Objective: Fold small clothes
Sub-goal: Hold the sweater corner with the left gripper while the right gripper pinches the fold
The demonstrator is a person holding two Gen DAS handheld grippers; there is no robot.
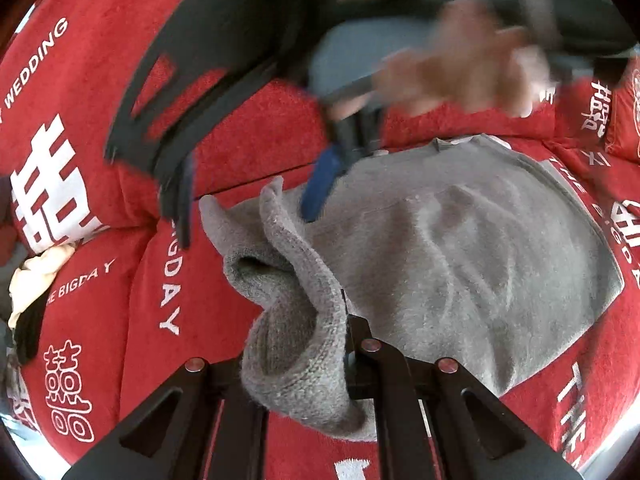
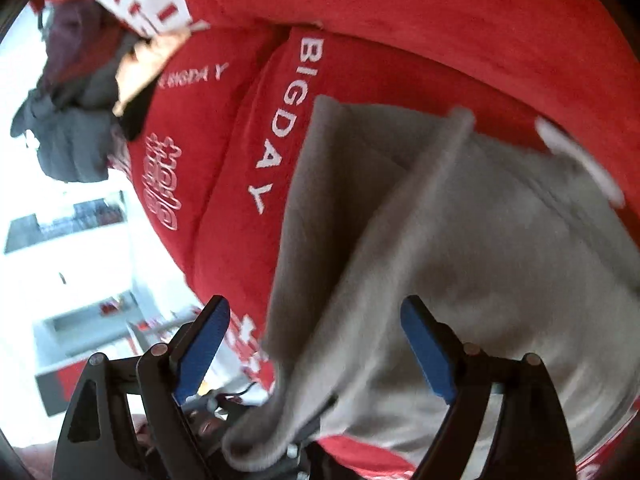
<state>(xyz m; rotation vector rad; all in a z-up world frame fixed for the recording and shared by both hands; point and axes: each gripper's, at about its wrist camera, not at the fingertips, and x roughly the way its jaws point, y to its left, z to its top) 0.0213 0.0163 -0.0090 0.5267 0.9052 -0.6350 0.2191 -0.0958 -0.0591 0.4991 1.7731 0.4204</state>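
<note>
While the fold is under way: grey sweater lies on red sofa cover.
Left hand-held gripper: clenched on sleeve cuff.
Right hand-held gripper: released, blue pads apart.
Advice: carry cuff flat across body, avoid bunching.

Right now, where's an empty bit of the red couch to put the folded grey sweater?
Bare red cover lies between the grey sweater and the heap of clothes. The left gripper pinches the sweater's cuff; the right gripper is open above it, so that side is crowded.
</note>
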